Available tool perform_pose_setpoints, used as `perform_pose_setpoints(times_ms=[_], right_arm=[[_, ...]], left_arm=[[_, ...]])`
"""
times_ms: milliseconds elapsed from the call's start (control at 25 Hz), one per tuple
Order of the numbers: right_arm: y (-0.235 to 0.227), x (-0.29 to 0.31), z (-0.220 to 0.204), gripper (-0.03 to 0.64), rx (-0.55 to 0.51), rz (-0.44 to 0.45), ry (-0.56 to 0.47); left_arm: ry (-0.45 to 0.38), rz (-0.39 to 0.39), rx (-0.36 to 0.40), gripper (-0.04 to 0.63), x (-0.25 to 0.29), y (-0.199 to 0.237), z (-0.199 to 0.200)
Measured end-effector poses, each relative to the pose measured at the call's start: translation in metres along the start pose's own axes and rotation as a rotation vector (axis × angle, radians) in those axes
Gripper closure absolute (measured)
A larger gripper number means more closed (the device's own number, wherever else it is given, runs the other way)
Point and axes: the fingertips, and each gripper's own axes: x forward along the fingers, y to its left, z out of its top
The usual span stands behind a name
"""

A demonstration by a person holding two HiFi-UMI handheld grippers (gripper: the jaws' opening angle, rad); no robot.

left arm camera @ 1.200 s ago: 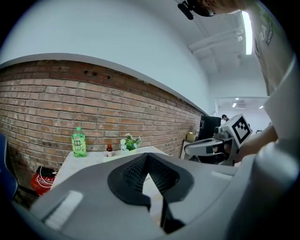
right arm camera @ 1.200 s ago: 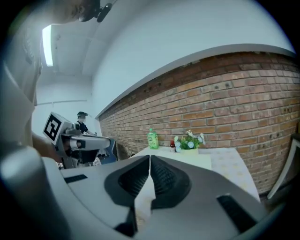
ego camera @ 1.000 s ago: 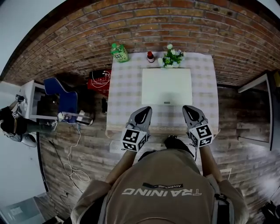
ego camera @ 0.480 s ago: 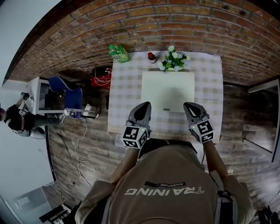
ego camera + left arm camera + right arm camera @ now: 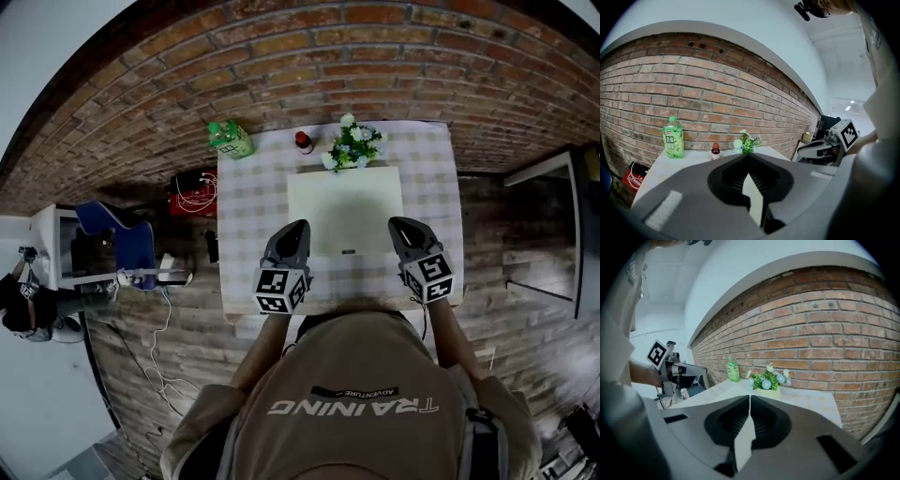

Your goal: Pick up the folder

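Whereas a second ago both grippers sat short of the near edge of the folder (image 5: 345,208), the head view now has the left gripper (image 5: 300,225) just beside its near-left corner and the right gripper (image 5: 397,223) just beside its near-right corner, the folder lying flat on the surface (image 5: 248,192). The left gripper view shows its fingers (image 5: 726,180) pressed together on nothing. The right gripper view shows its fingers (image 5: 724,425) likewise, so the folder is flanked but ungripped, and the fingers probably must part first.

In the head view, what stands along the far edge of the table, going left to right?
green bottle → small red-capped bottle → flowers
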Motion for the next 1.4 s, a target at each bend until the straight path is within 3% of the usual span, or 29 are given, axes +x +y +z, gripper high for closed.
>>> perform_pose_setpoints(times_ms=[240,440,720,800,840,880,920,1120,1200,1400], right_arm=[[-0.024,0.005,-0.002,0.604,0.082,-0.135,0.034],[-0.034,0.013,-0.013,0.604,0.119,-0.217,0.060],[-0.043,0.021,-0.041,0.604,0.208,-0.183,0.110],[-0.049,0.023,-0.050,0.600,0.285,-0.165,0.124],[-0.051,0.023,-0.057,0.563,0.323,-0.152,0.136],[-0.053,0.024,-0.065,0.446,0.356,-0.136,0.152],[-0.055,0.024,-0.074,0.406,0.380,-0.123,0.169],[-0.071,0.031,-0.095,0.399,0.467,-0.074,0.200],[-0.072,0.035,-0.104,0.387,0.534,-0.028,0.224],[-0.081,0.047,-0.114,0.368,0.654,0.054,0.261]], left_arm=[[0.038,-0.057,0.054,0.589,0.029,0.033,-0.003],[0.087,-0.090,0.038,0.588,0.040,0.053,-0.027],[0.158,-0.053,0.022,0.588,0.055,0.066,-0.039],[0.204,-0.056,-0.024,0.580,0.056,0.067,-0.044],[0.230,-0.068,-0.064,0.544,0.055,0.066,-0.048],[0.260,-0.082,-0.115,0.429,0.053,0.064,-0.053],[0.295,-0.091,-0.166,0.325,0.051,0.064,-0.060],[0.427,-0.097,-0.270,0.311,0.049,0.074,-0.095],[0.473,-0.119,-0.347,0.305,0.050,0.077,-0.114],[0.469,-0.164,-0.556,0.296,0.053,0.088,-0.126]])
